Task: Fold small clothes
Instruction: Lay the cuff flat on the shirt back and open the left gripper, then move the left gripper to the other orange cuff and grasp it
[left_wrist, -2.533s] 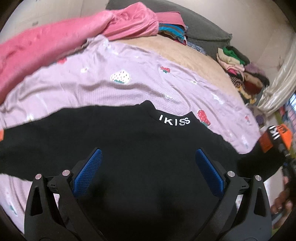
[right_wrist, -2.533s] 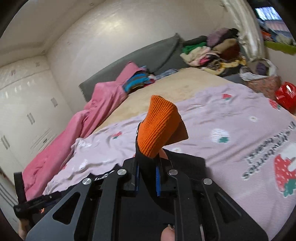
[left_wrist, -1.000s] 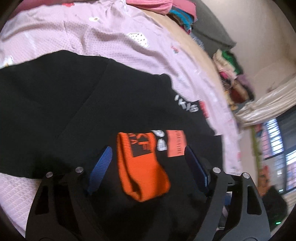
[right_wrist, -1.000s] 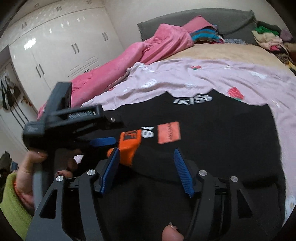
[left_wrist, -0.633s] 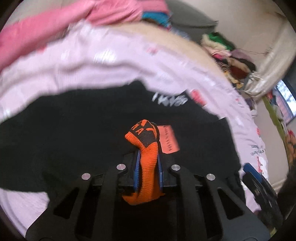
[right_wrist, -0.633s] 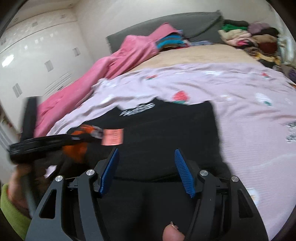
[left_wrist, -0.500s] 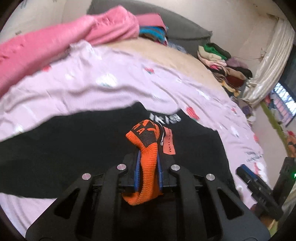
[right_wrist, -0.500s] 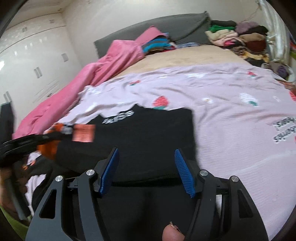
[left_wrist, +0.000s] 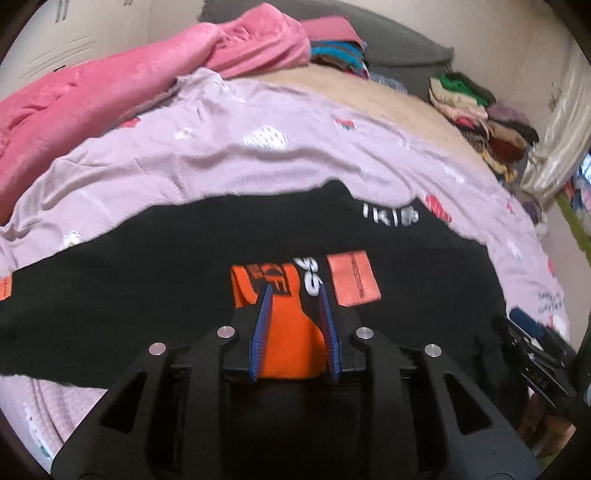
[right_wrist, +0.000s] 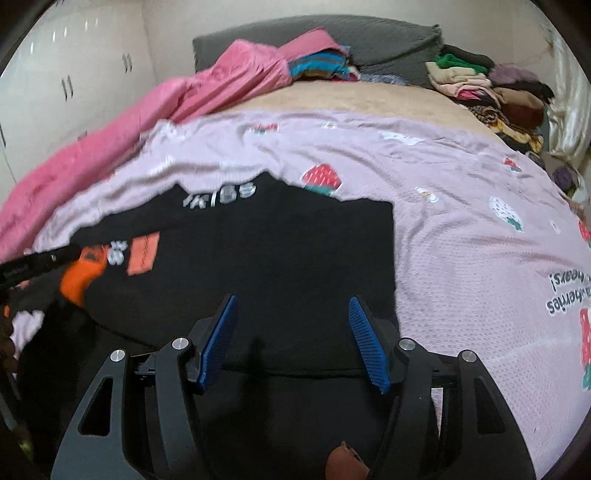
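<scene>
A black sweater (left_wrist: 155, 266) with white collar lettering lies spread on the lilac strawberry sheet (left_wrist: 229, 162). Its right sleeve is folded across the body, and the orange cuff (left_wrist: 284, 325) rests on the chest. My left gripper (left_wrist: 293, 295) has parted its blue pads slightly around the cuff, which lies flat between them. My right gripper (right_wrist: 291, 306) is open and empty, low over the sweater's (right_wrist: 277, 258) right side. The orange cuff (right_wrist: 79, 280) and the left gripper's tip show at the left of the right wrist view.
A pink blanket (left_wrist: 110, 85) lies along the bed's left side. Folded clothes (right_wrist: 325, 66) sit by the grey headboard (right_wrist: 388, 33). A clothes pile (right_wrist: 491, 88) sits at the far right. White wardrobe doors (right_wrist: 66, 81) stand to the left.
My left gripper lowered the pinched, raised cuff onto the sweater's chest and its pads parted a little. My right gripper stayed open and shifted slightly over the right side.
</scene>
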